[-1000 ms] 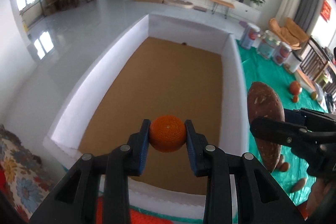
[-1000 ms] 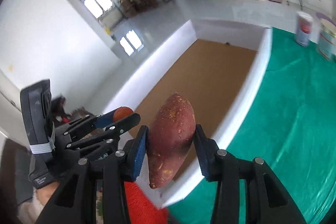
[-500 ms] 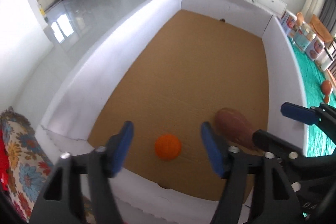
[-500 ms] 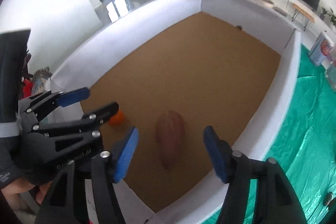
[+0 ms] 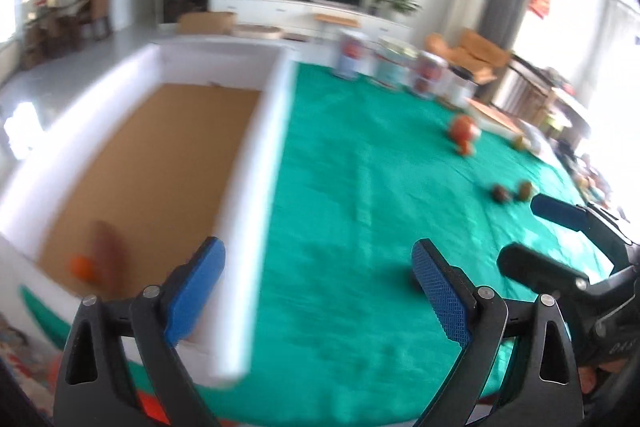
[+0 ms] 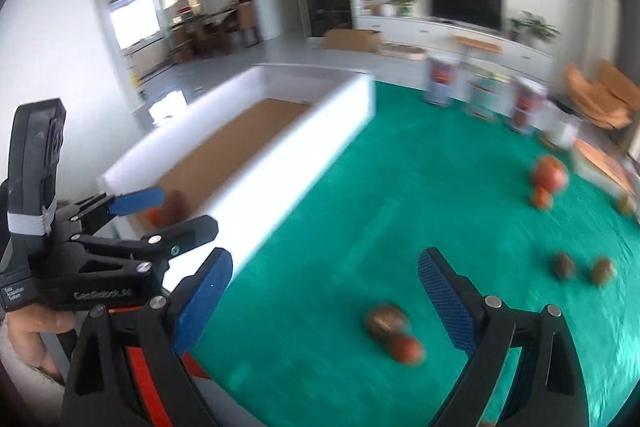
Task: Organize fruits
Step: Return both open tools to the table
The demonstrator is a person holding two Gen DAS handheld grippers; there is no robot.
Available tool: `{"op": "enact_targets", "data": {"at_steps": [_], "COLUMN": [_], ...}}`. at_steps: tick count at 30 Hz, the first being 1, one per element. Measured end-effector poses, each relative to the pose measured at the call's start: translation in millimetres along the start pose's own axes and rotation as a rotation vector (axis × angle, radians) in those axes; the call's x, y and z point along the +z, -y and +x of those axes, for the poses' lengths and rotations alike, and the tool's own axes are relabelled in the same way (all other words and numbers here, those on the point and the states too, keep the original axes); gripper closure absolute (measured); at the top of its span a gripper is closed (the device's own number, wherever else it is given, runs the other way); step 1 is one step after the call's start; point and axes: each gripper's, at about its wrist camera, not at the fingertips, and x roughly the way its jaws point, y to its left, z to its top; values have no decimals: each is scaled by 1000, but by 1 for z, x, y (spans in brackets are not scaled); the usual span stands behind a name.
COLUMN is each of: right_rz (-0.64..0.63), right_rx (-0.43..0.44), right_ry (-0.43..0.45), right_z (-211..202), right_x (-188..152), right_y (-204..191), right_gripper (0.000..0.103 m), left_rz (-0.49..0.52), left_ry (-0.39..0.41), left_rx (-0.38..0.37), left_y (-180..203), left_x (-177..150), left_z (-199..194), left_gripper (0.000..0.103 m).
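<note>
In the white box (image 5: 256, 147) lie one orange (image 5: 82, 267) and one sweet potato (image 5: 107, 247), on the green cloth (image 6: 360, 187) lie seven more fruits, most of them blurred, at its far edge stand about four tins (image 6: 440, 85), and two grippers are in view.

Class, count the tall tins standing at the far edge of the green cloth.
3: one tin on the left, one tin in the middle, one tin on the right, side by side. Blur may hide more.
</note>
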Motion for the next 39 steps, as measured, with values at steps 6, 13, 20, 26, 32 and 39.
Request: {"op": "enact_targets", "data": {"at_steps": [6, 13, 20, 26, 32, 39], "right_rz": [182, 348, 265, 198, 262, 274], "right_rx": [-261, -313, -291, -285, -304, -340], "right_ry": [34, -81, -77, -91, -126, -159], "right_z": [-53, -64, -39, -32, -30, -23], "right_x": [-113, -203, -190, -192, -195, -193], "right_y": [89, 138, 121, 104, 121, 128], "right_gripper": [9, 9, 9, 9, 9, 9], "left_rz": [95, 161, 133, 144, 190, 221], "left_ry": [-90, -130, -136, -129, -124, -121], "left_rx": [-73, -41, -17, -2, 15, 34], "left_y": [58, 66, 52, 52, 56, 60], "left_x": [-55, -91, -96, -96, -100, -102], "left_z": [55, 68, 69, 72, 72, 74], "left_gripper": [8, 8, 8, 7, 7, 6]}}
